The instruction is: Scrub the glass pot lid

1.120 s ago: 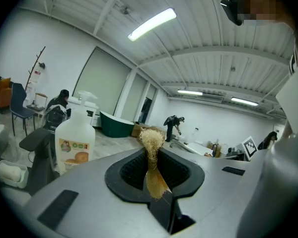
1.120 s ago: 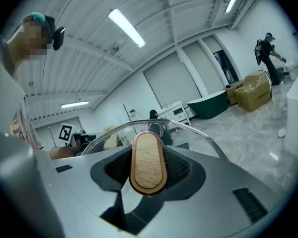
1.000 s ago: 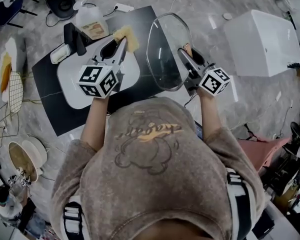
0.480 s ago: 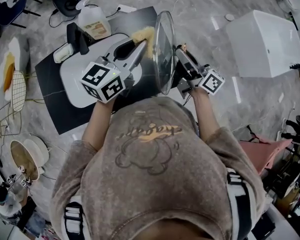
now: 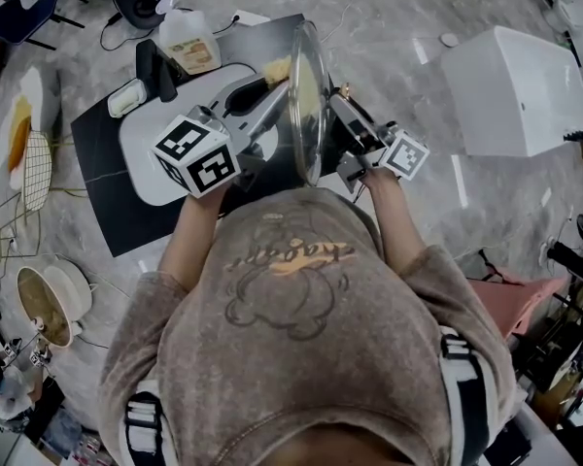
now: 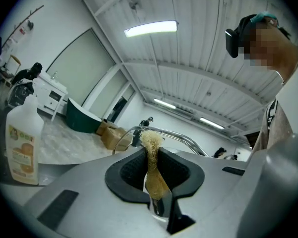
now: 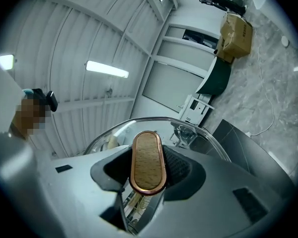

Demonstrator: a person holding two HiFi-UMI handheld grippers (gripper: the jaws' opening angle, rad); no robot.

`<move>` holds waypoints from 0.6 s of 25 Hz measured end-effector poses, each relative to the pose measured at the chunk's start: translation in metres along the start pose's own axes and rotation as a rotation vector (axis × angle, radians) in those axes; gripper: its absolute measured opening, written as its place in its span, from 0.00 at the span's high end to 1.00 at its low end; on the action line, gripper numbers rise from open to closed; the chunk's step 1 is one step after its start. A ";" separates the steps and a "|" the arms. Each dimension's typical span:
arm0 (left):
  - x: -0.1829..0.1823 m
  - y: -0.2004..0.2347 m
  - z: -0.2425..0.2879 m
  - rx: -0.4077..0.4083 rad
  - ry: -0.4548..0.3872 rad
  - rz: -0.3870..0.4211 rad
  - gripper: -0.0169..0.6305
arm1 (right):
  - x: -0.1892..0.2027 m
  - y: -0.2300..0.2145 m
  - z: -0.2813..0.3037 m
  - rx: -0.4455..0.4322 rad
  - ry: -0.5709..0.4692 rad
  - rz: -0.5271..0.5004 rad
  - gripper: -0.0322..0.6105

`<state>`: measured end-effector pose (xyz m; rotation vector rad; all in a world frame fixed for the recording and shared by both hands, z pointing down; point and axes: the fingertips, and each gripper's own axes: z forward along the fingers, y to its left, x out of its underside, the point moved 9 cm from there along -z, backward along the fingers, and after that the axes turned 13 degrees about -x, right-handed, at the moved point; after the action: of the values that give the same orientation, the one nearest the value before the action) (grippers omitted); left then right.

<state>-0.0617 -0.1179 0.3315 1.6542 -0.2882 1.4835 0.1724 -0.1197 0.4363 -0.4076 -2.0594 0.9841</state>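
1. The glass pot lid (image 5: 308,105) stands on edge in the air at 12 o'clock in the head view, above the black mat (image 5: 107,212). I judge that it is held upright so one face is free for scrubbing.
2. The right gripper (image 5: 338,105) comes in from the lid's 3 o'clock side. Its jaws stand fairly wide and are clamped on the wooden lid handle (image 7: 148,161), which steadies the glass.
3. The left gripper (image 5: 272,87) reaches in from 9 o'clock, its jaws nearly together and pinching a yellow fibre scrubber (image 6: 153,167).
4. The scrubber's tuft lies right at the lid's bare face. It looks pressed on, but I cannot confirm contact.
5. A soap bottle (image 5: 189,42) stands at 11 o'clock, well apart.
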 end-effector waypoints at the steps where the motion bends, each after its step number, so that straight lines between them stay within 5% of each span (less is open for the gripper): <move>1: 0.000 0.001 -0.001 -0.005 -0.004 -0.002 0.87 | 0.002 0.001 0.000 -0.003 0.010 0.000 0.68; 15: -0.007 0.025 0.012 -0.056 -0.052 -0.023 0.87 | 0.016 0.016 0.018 -0.101 0.061 0.016 0.68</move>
<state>-0.0718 -0.1438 0.3376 1.6481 -0.3361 1.4046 0.1476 -0.1093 0.4253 -0.5014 -2.0593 0.8691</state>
